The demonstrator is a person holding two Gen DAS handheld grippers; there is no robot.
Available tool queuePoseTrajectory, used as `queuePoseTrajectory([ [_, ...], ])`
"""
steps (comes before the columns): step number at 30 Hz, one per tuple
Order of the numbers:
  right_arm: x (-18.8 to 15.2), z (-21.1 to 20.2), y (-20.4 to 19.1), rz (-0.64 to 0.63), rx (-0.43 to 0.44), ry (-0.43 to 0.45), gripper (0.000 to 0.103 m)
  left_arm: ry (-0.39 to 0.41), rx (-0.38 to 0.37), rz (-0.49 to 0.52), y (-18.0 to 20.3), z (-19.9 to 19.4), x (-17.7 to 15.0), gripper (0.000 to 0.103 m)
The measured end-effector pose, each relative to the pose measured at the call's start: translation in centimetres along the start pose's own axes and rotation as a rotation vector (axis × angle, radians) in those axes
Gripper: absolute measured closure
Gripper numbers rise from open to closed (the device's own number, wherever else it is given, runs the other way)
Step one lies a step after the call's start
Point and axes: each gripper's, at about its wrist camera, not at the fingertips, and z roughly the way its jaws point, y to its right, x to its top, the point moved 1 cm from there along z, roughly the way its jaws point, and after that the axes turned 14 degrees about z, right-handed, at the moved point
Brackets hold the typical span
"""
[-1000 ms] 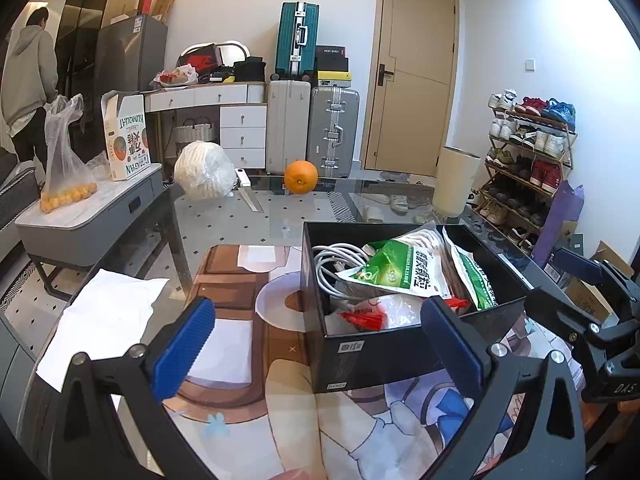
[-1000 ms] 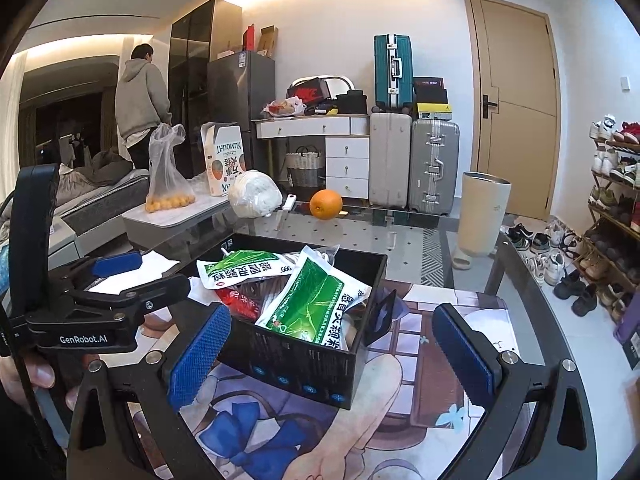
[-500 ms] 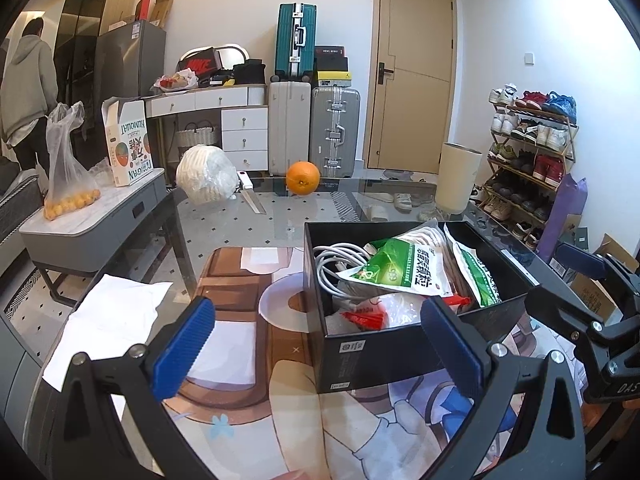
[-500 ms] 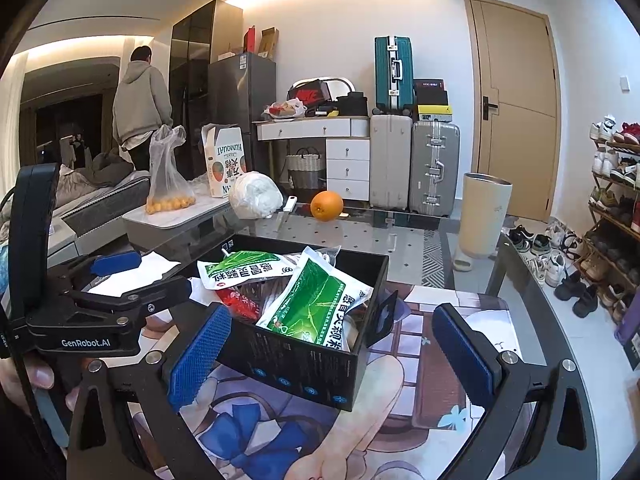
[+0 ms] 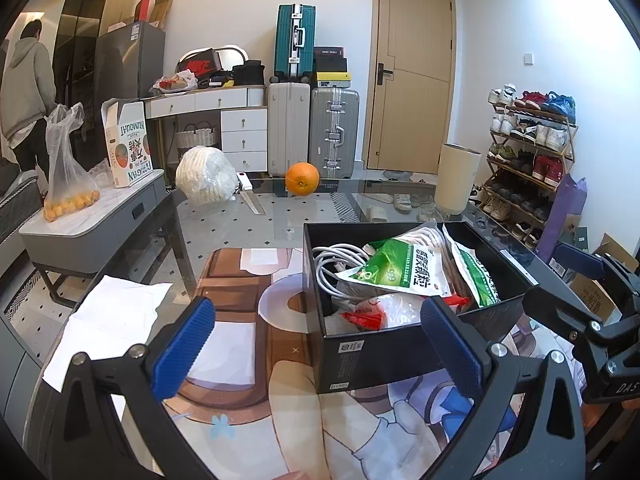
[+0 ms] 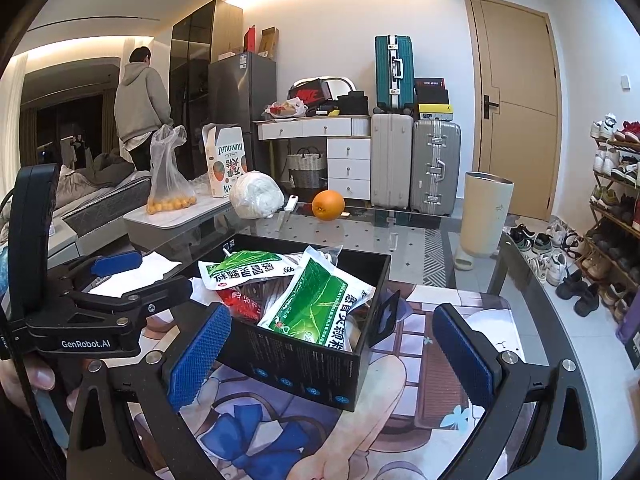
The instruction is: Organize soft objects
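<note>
Hovered over the counter [image 5: 280,220] with both claws spread wide and holding nothing: left claw [image 5: 320,344] facing the near wall of the black box [image 5: 380,354] from its left end, right claw [image 6: 332,354] facing the box [image 6: 304,364] from its other side. Sat already inside the box: two green packets [image 5: 396,268], a coil of white cable [image 5: 336,264], a clear pouch with red print [image 5: 372,312]; from the right view, one packet [image 6: 320,304] leaned up against the near wall, its edge riding at the rim, the other [image 6: 244,272] lay flatter behind. Rested on a printed mat [image 5: 248,380], with white paper [image 5: 112,308] off to the left, partly under the glass edge as far as could be told. Stood well apart at the far end: an orange [image 5: 302,178], a white bundle [image 5: 206,182], a knife [image 5: 250,196]. Judged as a pause late in the job, soft things gathered and nothing loose lying close beside the box. Called next, probably, for either pressing the tilted packet down flat so nothing stuck above the rim, or reaching far for the white bundle if that counted as soft. Needed a wide approach and a light pinch on a packet corner, since thin film would slip or crumple. Could not tell whether the paper belonged to the task.
</note>
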Motion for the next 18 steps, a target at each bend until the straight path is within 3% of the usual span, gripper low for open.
queuePoseTrajectory([
  [18,-0.04,0.08,-0.15,0.001,-0.002,-0.007,0.001,0.002,0.004,0.001,0.09,-0.23,0.11,0.000],
])
